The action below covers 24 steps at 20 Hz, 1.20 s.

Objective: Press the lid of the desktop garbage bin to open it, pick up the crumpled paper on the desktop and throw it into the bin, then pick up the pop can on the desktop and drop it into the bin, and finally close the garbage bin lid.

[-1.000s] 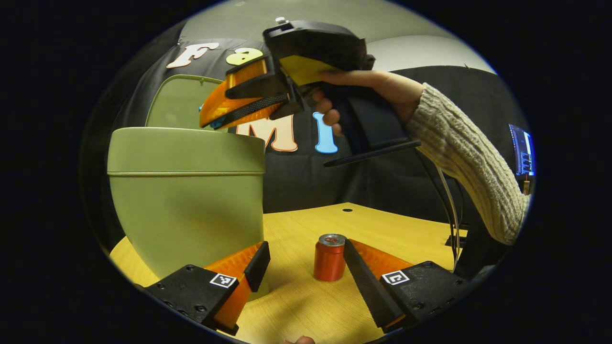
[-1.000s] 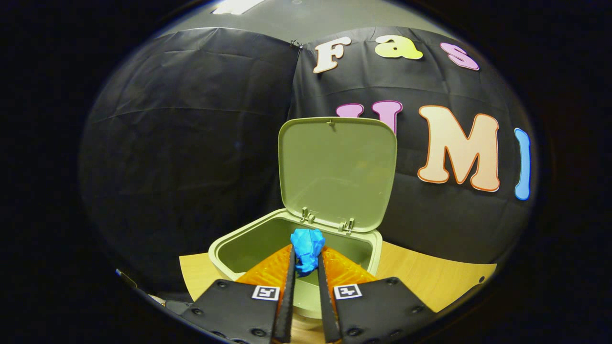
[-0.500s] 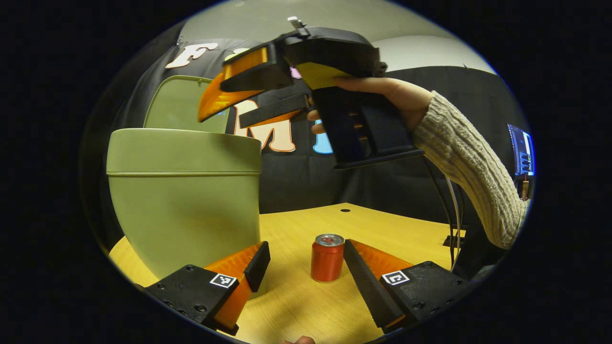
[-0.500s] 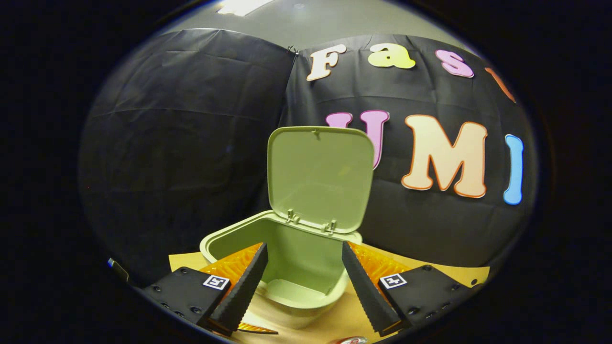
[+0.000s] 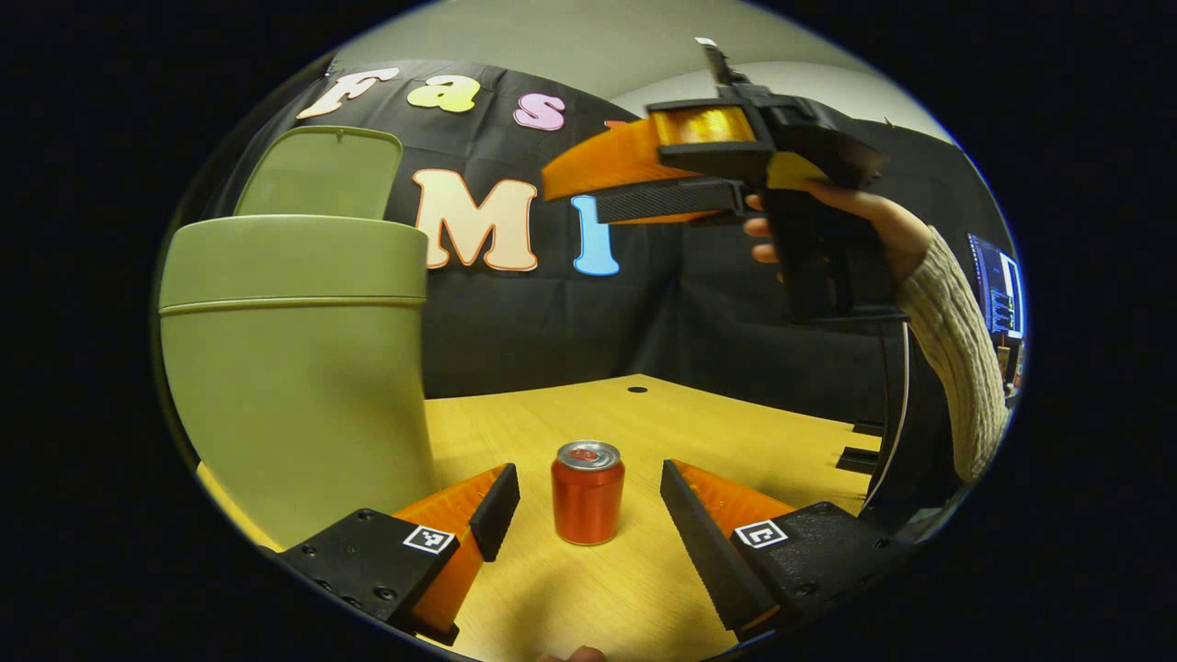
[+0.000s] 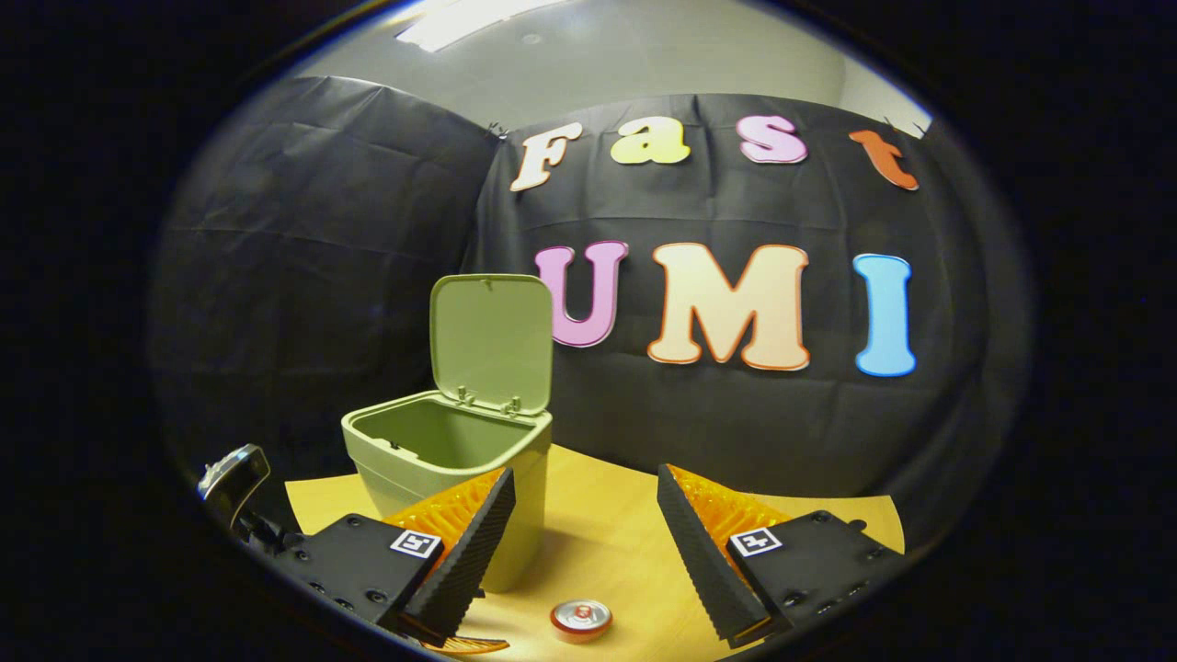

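The green garbage bin (image 5: 294, 368) stands at the left of the left gripper view with its lid (image 5: 322, 172) raised behind it. A red pop can (image 5: 588, 492) stands upright on the wooden desk, between the spread fingers of my open left gripper (image 5: 581, 501). My right gripper (image 5: 634, 184) hangs high at the upper right there, held by a hand (image 5: 860, 225). In the right gripper view, that open right gripper (image 6: 581, 529) holds nothing. The bin (image 6: 451, 483) sits ahead to the left with its lid (image 6: 492, 340) upright, and the can's top (image 6: 581, 618) shows below.
The wooden desk (image 5: 736, 441) stretches right of the bin, with a small dark hole (image 5: 636, 390) near its far edge. A sleeved arm (image 5: 956, 349) reaches in from the right. A lit screen (image 5: 998, 299) and cables sit at the far right.
The right gripper opened over the bin and the blue crumpled paper left its fingers. It then drew back, up and to the right. The left gripper moved so the can sits between its fingers.
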### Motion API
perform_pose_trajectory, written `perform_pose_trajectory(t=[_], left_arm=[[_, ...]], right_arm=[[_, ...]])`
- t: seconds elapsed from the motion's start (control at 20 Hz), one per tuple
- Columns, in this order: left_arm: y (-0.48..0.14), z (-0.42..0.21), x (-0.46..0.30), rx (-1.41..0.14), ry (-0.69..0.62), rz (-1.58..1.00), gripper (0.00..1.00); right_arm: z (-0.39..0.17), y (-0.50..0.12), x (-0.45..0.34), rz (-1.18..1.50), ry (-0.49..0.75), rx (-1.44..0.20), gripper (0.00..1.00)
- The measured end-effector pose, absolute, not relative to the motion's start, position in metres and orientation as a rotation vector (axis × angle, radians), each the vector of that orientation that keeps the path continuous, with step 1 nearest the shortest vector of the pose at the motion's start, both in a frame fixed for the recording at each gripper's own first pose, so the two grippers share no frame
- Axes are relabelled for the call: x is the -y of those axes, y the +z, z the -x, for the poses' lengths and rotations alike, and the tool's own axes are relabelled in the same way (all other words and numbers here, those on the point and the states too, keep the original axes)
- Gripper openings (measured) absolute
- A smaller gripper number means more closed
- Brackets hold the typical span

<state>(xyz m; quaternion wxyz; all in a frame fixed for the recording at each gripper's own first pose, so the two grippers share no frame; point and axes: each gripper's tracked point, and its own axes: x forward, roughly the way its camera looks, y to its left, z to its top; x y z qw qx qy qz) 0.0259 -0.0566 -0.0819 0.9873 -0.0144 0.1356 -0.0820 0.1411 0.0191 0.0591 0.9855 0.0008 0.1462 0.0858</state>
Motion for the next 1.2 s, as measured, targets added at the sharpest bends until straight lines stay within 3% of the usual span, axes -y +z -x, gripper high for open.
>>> perform_pose_trajectory(t=[0.7,1.2], left_arm=[[-0.146,-0.08,0.057,-0.466,-0.12,0.04,0.95],[-0.183,-0.097,0.051,-0.579,-0.068,0.066,0.94]], right_arm=[[-0.033,-0.023,0.086,-0.055,-0.025,-0.222,0.98],[-0.013,-0.052,0.077,-0.042,-0.018,-0.247,0.98]])
